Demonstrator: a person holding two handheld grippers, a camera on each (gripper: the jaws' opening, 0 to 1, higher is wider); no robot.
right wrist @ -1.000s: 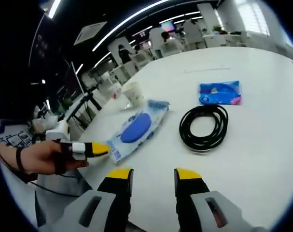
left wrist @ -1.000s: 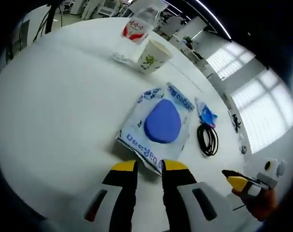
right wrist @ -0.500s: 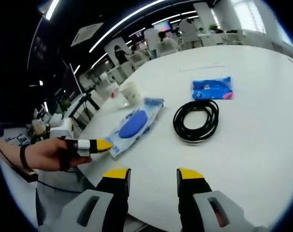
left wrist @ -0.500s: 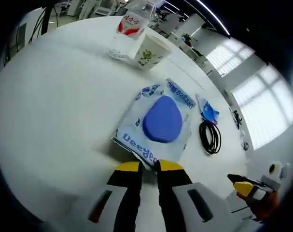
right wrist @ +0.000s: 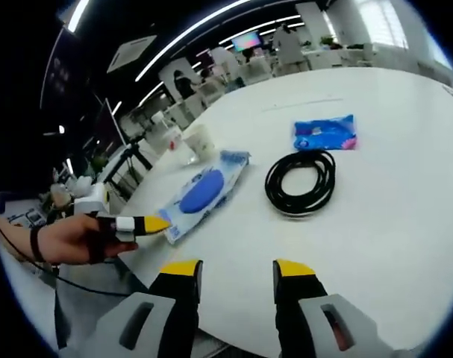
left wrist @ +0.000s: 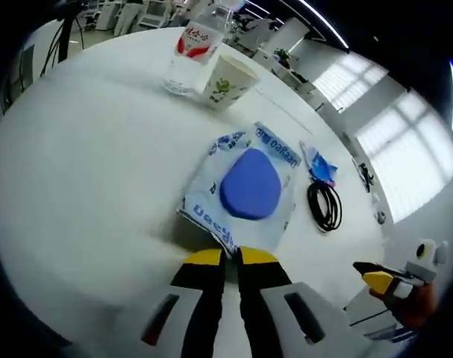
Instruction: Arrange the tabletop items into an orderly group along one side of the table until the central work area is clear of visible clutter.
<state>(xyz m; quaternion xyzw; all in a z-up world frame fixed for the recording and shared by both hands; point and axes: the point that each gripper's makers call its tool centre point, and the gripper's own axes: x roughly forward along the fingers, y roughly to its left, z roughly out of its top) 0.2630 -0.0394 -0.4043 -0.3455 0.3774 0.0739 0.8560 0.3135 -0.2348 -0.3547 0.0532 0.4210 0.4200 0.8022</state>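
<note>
The left gripper (left wrist: 226, 257) has narrowed its jaws onto the near edge of the wet-wipes pack (left wrist: 245, 190) just ahead (grip looks secured, ready to drag). The right gripper (right wrist: 237, 270) hangs open, black cable coil (right wrist: 301, 181) ahead.

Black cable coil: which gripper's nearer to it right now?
Right, as far as the views show. The right gripper hangs open over the table's near edge, short of the black cable coil. The left gripper pinches the wipes pack, which lies beside the coil.
</note>
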